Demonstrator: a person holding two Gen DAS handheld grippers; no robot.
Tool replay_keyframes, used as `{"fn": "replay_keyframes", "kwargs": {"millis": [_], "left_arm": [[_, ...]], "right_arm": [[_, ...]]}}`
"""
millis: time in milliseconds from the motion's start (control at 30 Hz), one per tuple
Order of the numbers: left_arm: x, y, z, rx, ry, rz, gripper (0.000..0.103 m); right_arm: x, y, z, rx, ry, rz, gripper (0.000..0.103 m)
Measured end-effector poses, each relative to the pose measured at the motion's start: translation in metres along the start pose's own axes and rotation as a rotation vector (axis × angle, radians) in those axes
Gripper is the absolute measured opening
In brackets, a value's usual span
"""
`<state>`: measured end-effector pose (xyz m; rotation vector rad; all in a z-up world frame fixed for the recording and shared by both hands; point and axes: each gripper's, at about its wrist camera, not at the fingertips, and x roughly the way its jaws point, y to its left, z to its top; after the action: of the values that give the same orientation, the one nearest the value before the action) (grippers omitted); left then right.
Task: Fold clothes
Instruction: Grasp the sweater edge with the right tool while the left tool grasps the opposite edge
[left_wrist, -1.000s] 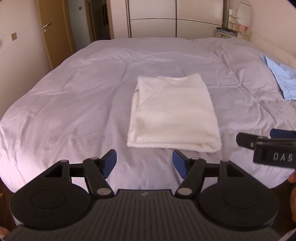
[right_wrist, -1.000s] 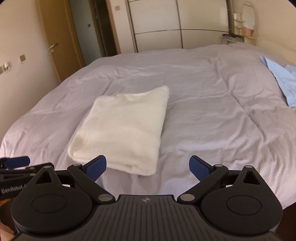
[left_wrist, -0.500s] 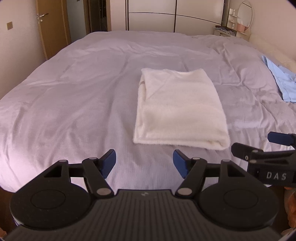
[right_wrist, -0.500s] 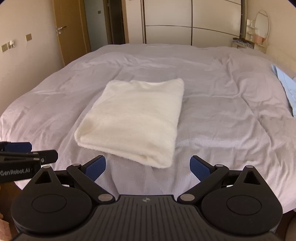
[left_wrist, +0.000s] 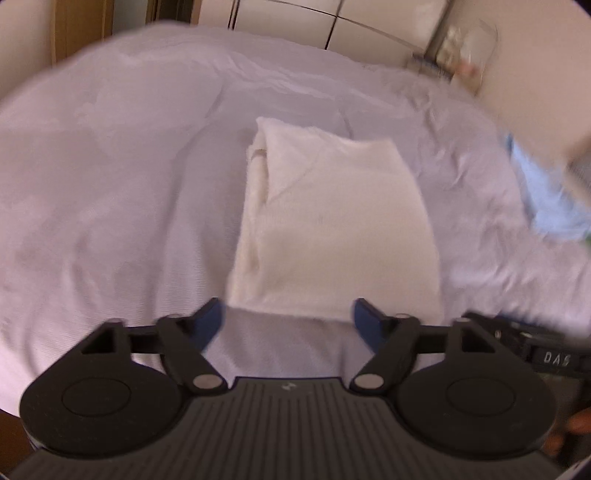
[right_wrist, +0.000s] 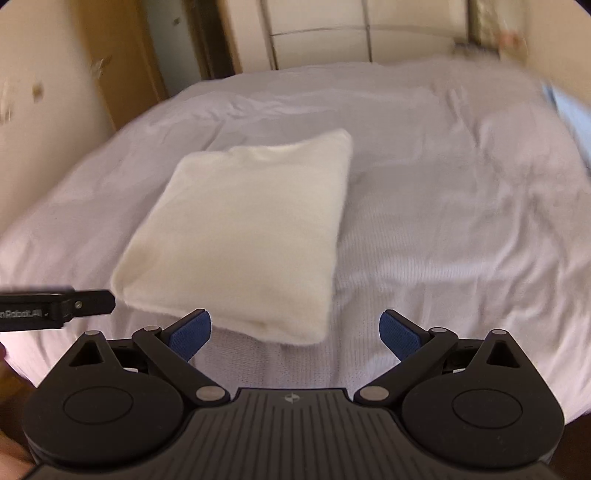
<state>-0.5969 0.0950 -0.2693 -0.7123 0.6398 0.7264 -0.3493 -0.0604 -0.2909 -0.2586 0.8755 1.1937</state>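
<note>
Folded white garment (left_wrist: 332, 229) lies flat in middle of bed (left_wrist: 110, 206). Left claw (left_wrist: 290, 325) opening, nothing between jaws, just before near edge. Right claw (right_wrist: 295, 334) wide, empty, near corner. Risk: pinching only top layer, so fold comes apart; bedsheet caught too.

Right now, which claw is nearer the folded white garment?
Left, narrowly. Left claw straddles the white garment's near edge, opening. Right claw sits off its near right corner, open.

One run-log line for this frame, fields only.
phase: approach | left gripper: opening, nothing between | right gripper: open, empty | folded white garment: flat on bed
</note>
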Motion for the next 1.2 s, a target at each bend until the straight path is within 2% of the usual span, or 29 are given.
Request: {"fn": "replay_keyframes", "kwargs": {"millis": [133,233,300,533,700,867,967,1000,1033,1100,1200], "left_arm": [[0.019,0.045,0.023,-0.191,-0.006,-0.196,0.085],[0.046,0.073,0.039,-0.291,0.015,-0.293,0.085],[0.065,0.086,0.047,-0.329,0.036,-0.329,0.085],[0.128,0.120,0.056,-0.438,0.098,-0.458,0.084],[0.157,0.121,0.069,-0.438,0.117,-0.566,0.084],[0.191,0.110,0.087,-0.378,0.161,-0.619,0.084],[0.215,0.108,0.098,-0.346,0.206,-0.644,0.076],[0.220,0.108,0.101,-0.342,0.220,-0.649,0.073],[0.224,0.108,0.102,-0.343,0.232,-0.649,0.066],[0.229,0.107,0.105,-0.347,0.257,-0.644,0.059],[0.224,0.099,0.111,-0.339,0.286,-0.601,0.051]], "right_arm": [[0.005,-0.051,0.005,0.232,-0.018,0.190,0.100],[0.019,-0.078,0.012,0.381,-0.023,0.293,0.100],[0.033,-0.091,0.016,0.455,-0.018,0.350,0.099],[0.089,-0.112,0.029,0.539,0.036,0.397,0.092],[0.122,-0.124,0.034,0.617,0.053,0.451,0.090],[0.152,-0.128,0.055,0.636,0.063,0.493,0.088],[0.178,-0.124,0.072,0.598,0.095,0.545,0.086],[0.187,-0.122,0.077,0.578,0.107,0.563,0.076],[0.195,-0.118,0.081,0.544,0.119,0.580,0.071],[0.208,-0.113,0.085,0.511,0.141,0.600,0.065],[0.213,-0.114,0.088,0.533,0.178,0.586,0.056]]}}
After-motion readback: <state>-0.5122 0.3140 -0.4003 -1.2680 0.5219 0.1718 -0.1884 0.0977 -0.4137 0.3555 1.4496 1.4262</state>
